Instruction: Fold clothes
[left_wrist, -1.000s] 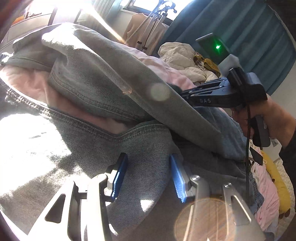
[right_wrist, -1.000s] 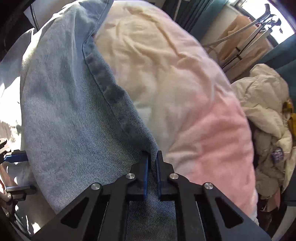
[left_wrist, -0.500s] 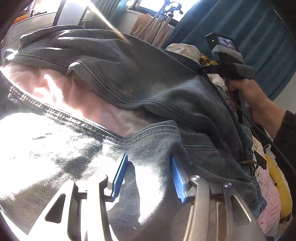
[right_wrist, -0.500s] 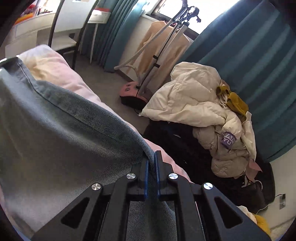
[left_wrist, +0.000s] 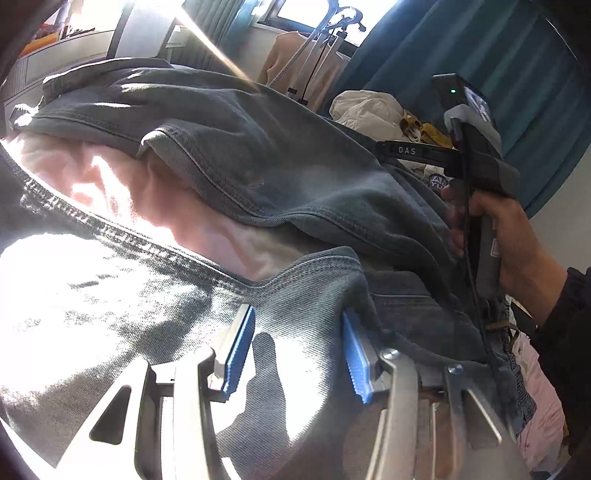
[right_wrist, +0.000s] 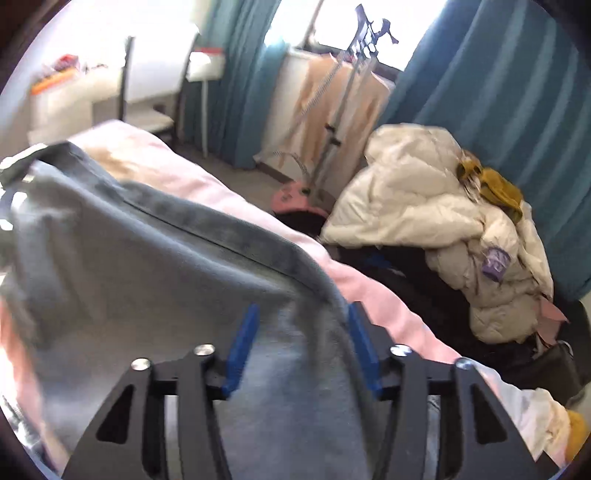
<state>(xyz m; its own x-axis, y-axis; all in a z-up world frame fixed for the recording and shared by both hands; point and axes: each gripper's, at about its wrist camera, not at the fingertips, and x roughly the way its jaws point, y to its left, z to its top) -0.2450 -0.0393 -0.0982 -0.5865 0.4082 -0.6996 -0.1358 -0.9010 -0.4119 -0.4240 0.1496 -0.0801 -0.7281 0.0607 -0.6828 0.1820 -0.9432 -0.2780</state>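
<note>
1. Bedroom setting: a bed under a pink cover (right_wrist: 236, 192), teal curtains (right_wrist: 498, 110) behind, a garment steamer stand (right_wrist: 343, 103) and a heap of pale coats (right_wrist: 424, 221) beyond the far fingers.
2. Task item: denim jeans (left_wrist: 280, 170) lie spread on the bed, directly under and ahead of both sets of fingers. One layer is doubled over another, with a strip of pink cover showing between the two hems.
3. Left gripper (left_wrist: 295, 350): its blue fingers stand apart, released. Denim runs between and beneath them, but nothing is clamped. Judged reason: the tool rests low on the near layer to steady it.
4. Right gripper (right_wrist: 301, 350): fingers likewise spread wide, holding nothing. A denim edge lies between them and drapes away to their left. In the left view the hand (left_wrist: 509, 236) holds this tool upright at the far side of the folded layer.
5. Judgement: the upper layer lies as a fold would leave it. Whether further folds remain cannot be settled.
6. Risk: heavy denim may slide on the soft cover, and the seams are not yet squared.
7. Right view is motion-blurred; fine detail is unreliable.
</note>
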